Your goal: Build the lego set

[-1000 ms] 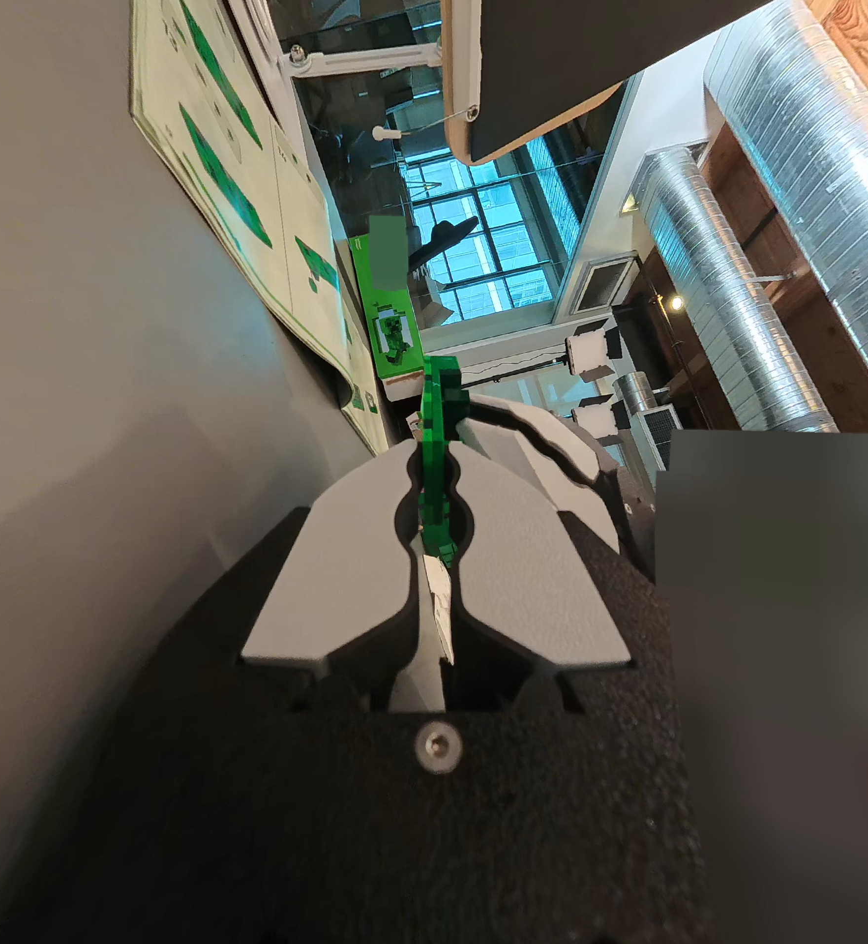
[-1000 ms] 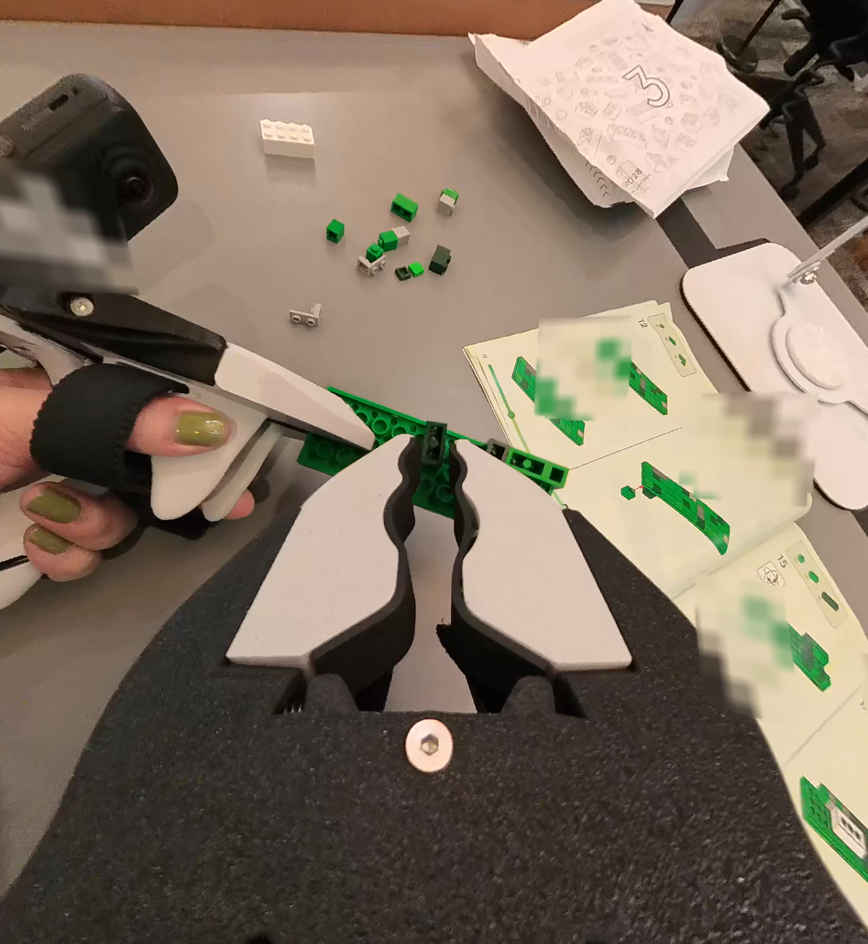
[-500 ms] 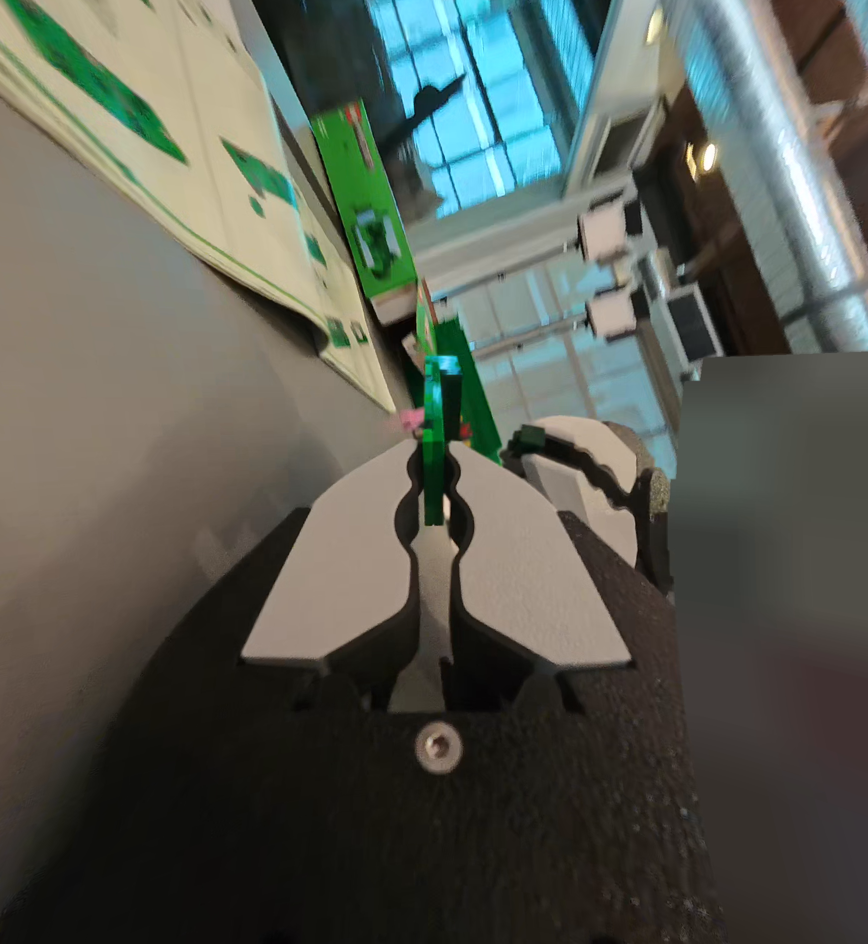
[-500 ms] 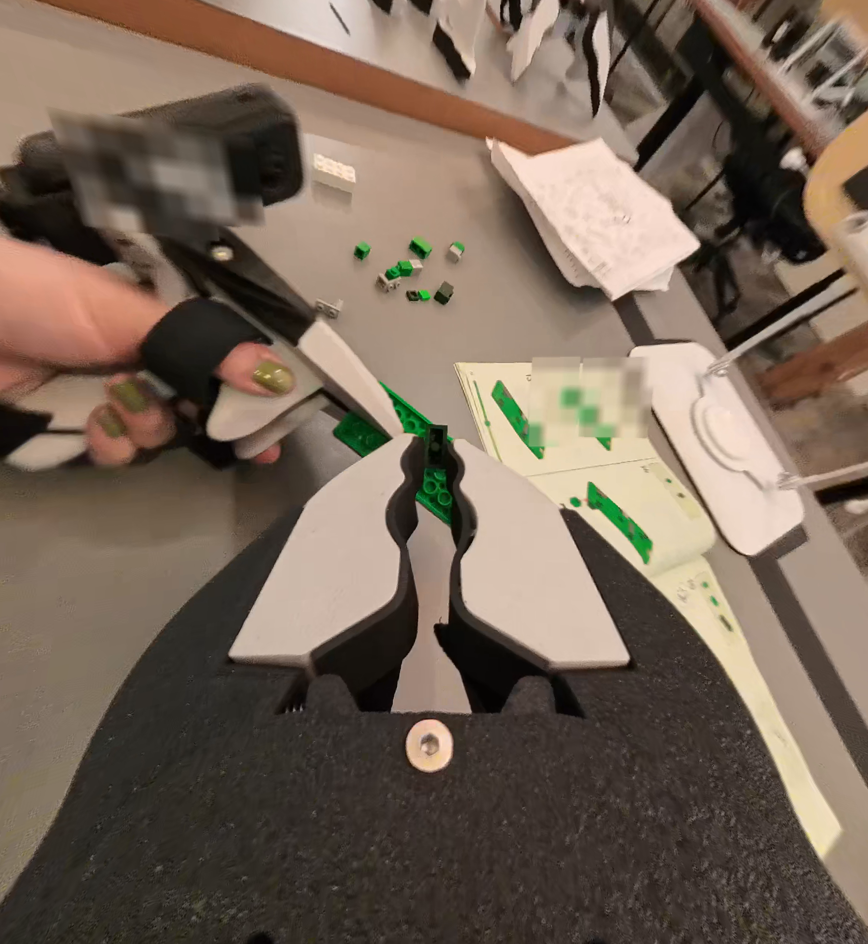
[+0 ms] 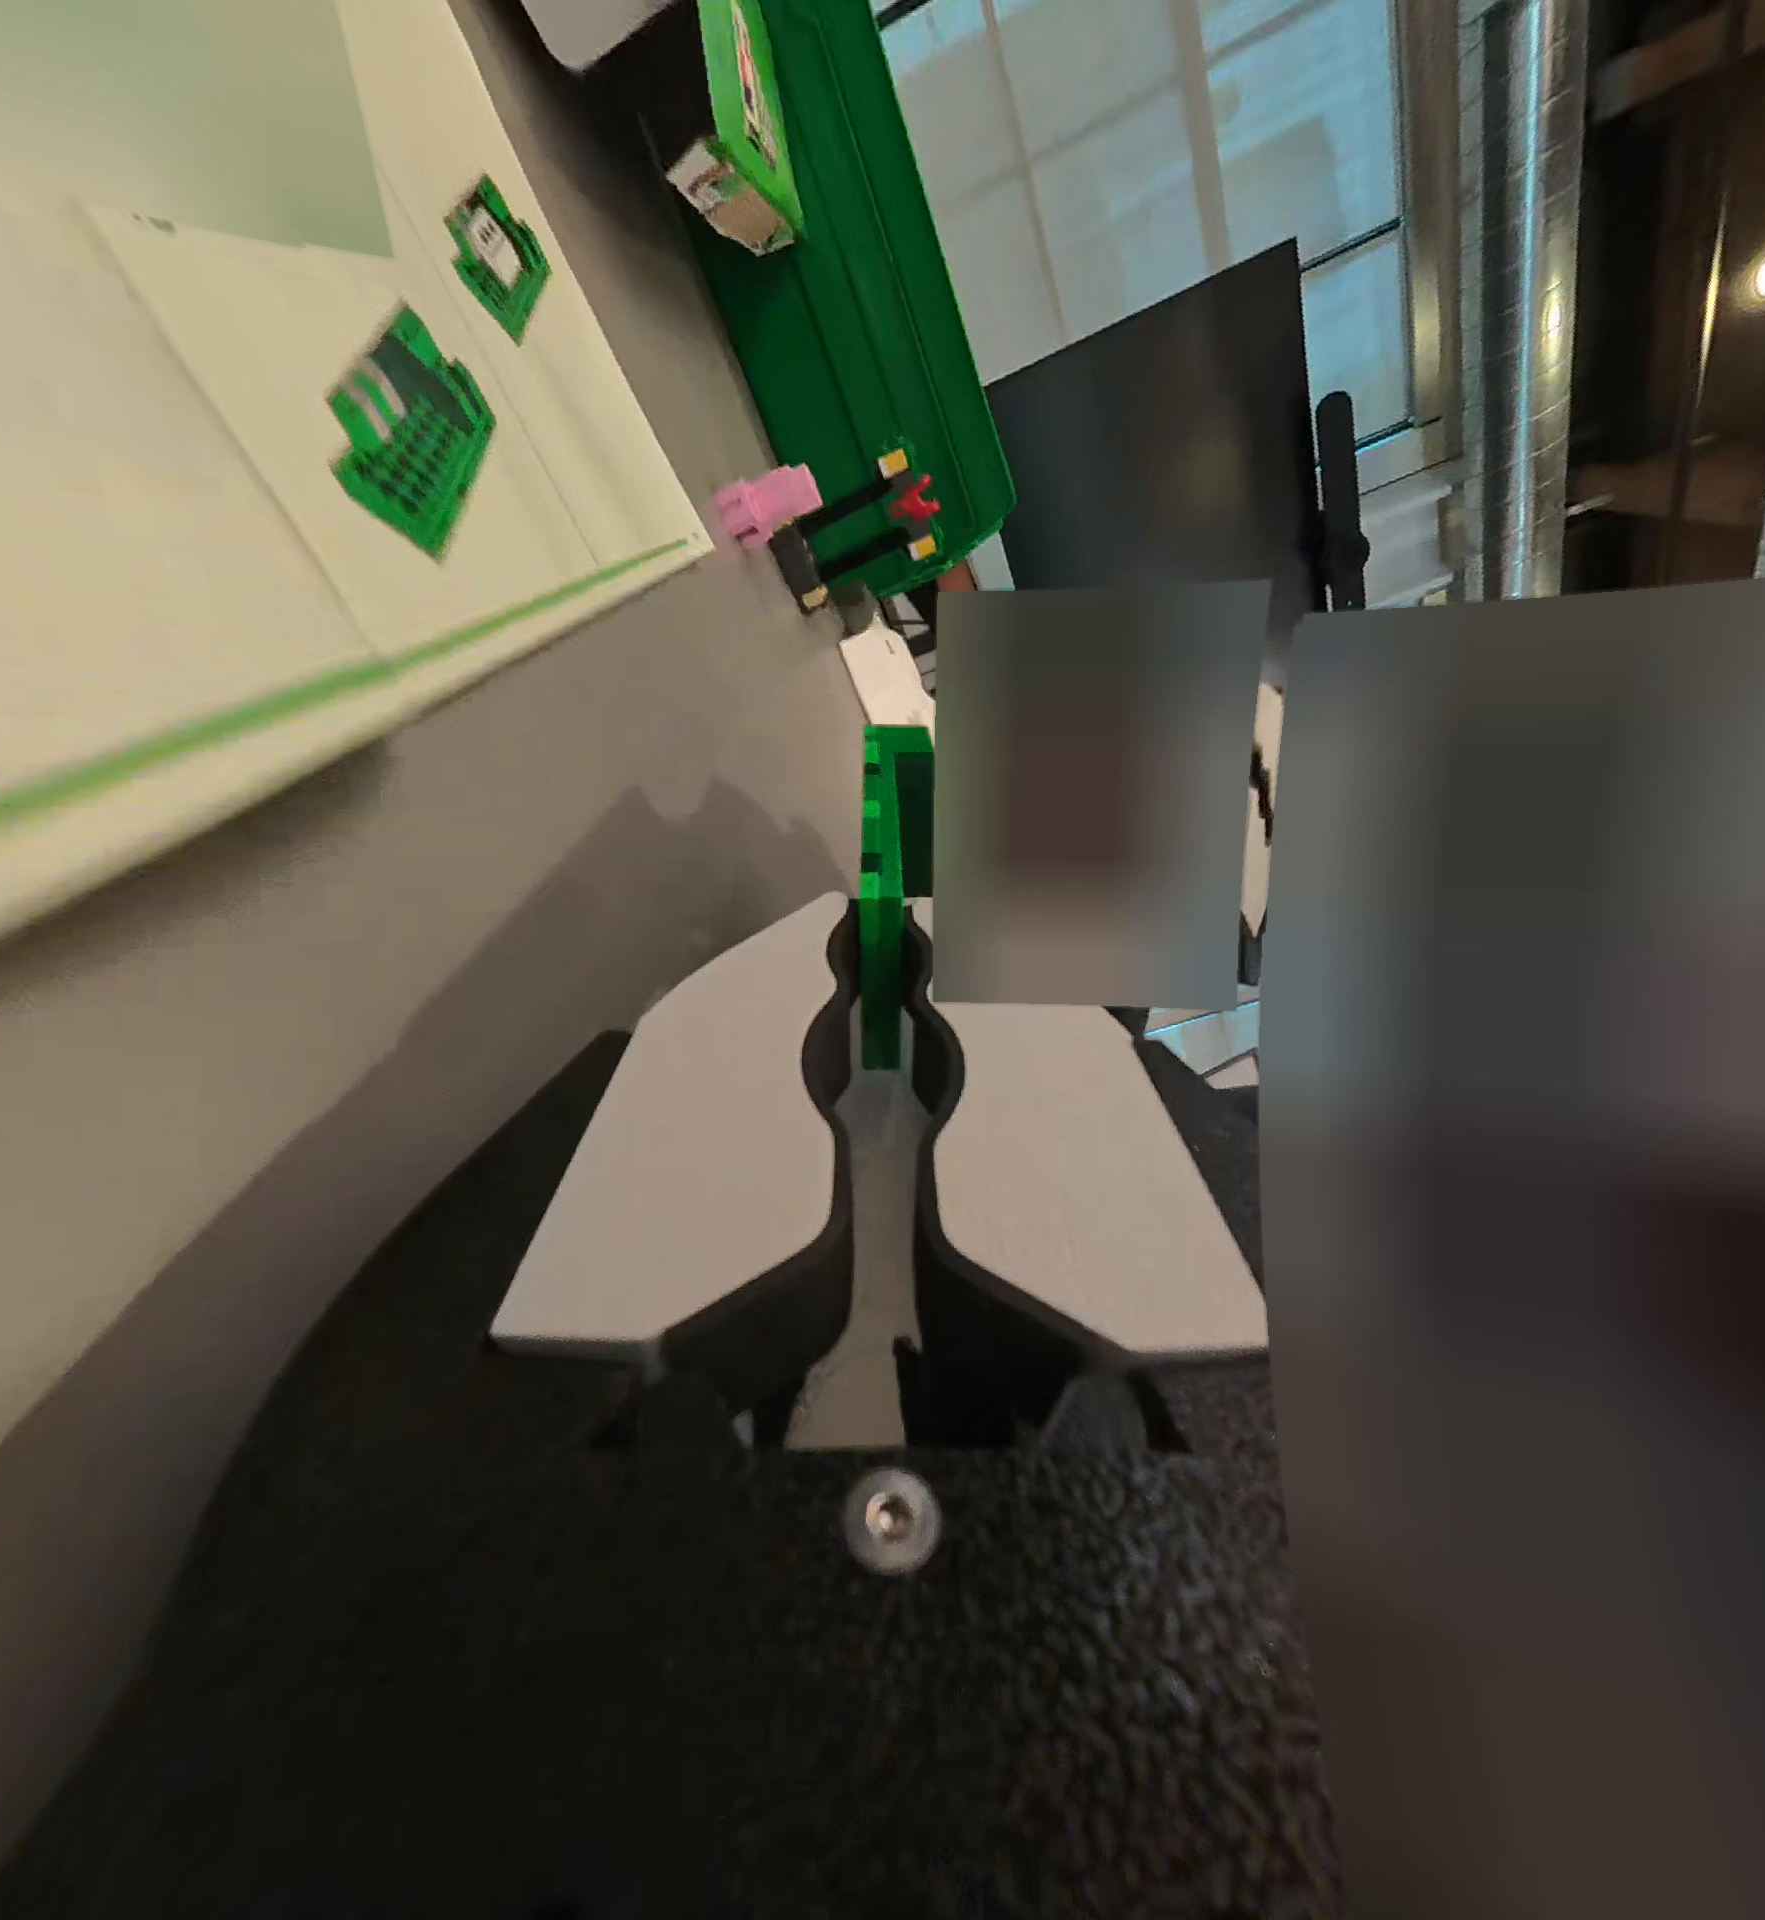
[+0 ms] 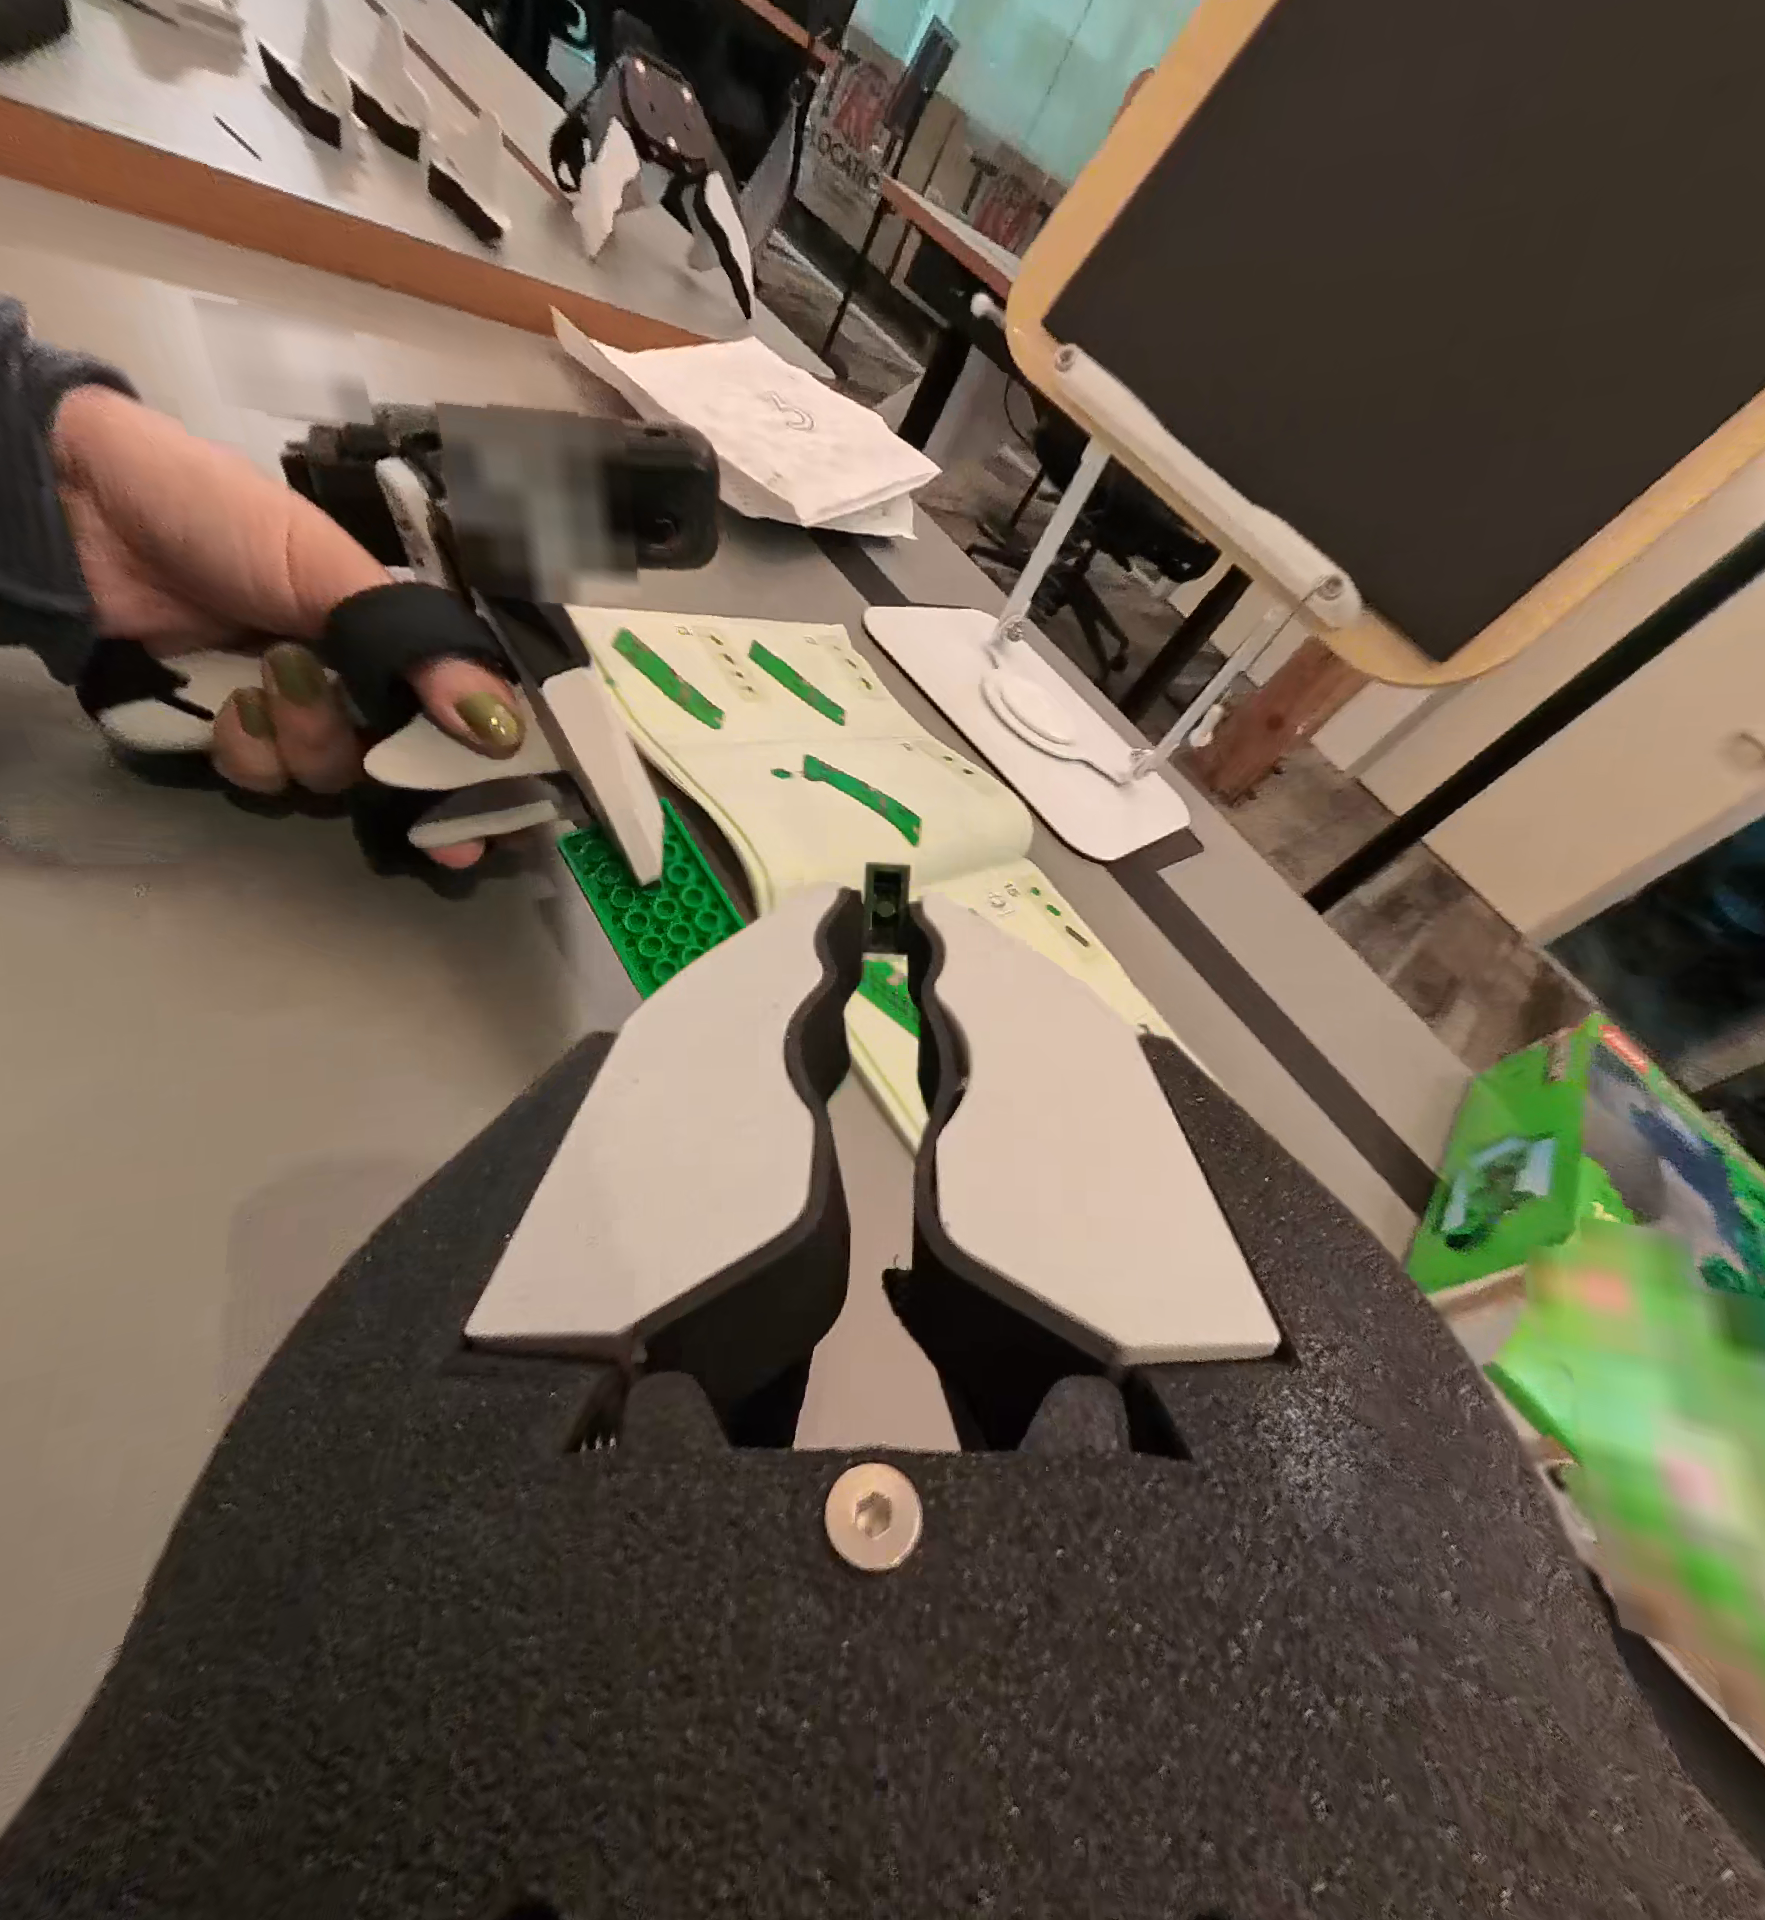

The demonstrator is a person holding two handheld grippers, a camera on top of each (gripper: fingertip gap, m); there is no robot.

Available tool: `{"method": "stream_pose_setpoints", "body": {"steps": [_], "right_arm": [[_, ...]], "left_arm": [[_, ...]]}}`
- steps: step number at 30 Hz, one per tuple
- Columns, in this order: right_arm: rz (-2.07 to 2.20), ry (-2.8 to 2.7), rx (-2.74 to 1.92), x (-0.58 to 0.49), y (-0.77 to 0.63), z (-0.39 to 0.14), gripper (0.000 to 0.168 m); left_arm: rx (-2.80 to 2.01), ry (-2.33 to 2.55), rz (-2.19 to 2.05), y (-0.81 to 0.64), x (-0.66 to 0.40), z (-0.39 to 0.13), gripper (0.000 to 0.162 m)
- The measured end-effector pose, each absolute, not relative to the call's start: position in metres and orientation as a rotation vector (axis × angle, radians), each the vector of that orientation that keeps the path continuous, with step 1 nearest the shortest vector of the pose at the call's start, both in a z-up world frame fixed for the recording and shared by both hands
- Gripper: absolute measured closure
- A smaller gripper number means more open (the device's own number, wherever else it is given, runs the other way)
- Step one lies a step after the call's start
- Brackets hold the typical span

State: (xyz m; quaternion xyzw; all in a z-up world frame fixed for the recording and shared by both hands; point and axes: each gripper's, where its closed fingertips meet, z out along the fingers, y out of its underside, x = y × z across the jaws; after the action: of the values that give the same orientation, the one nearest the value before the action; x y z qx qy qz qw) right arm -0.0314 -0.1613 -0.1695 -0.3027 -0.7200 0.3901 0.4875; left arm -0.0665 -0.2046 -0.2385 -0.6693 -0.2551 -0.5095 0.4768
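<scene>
Grey tabletop (image 6: 234, 1039) runs under everything, with open cream instruction pages (image 6: 857, 748) spread across its middle and a white lamp base (image 6: 1075, 748) beyond them. At far left in the right wrist view, a person's hand (image 6: 234, 623) grips the left gripper (image 6: 639, 842), whose pale fingers are clamped on the edge of a flat bright-green studded lego plate (image 6: 660, 914), seen from its underside and tilted up off the table. The left wrist view shows the same plate (image 5: 883, 935) edge-on between the closed fingers. Right of it and nearer the camera, the right gripper (image 6: 883, 920) pinches a small dark-green lego piece (image 6: 883, 909) at its very tips, close to the plate but apart from it. At far right sit bright-green set boxes (image 6: 1584, 1195).

The step in hand looks like seating the small piece on the plate. To do it well, turn the plate so its studded face meets the piece, keep the left grip firm near the target spot so the plate does not flex, line up squarely, then press straight down. The tip grip is shallow, so a skewed push could twist the piece out.
</scene>
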Motion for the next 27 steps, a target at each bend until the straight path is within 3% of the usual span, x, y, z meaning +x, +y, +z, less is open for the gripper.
{"method": "stream_pose_setpoints", "body": {"steps": [17, 27], "right_arm": [[1.032, -1.989, -0.823, -0.058, -0.147, -0.219, 0.16], [0.797, -2.325, -0.721, -0.059, -0.164, -0.24, 0.16]], "left_arm": [[-1.807, -0.544, -1.287, -0.182, -0.082, -0.255, 0.156], [-1.84, -0.463, -1.266, -0.184, -0.073, -0.254, 0.156]]}}
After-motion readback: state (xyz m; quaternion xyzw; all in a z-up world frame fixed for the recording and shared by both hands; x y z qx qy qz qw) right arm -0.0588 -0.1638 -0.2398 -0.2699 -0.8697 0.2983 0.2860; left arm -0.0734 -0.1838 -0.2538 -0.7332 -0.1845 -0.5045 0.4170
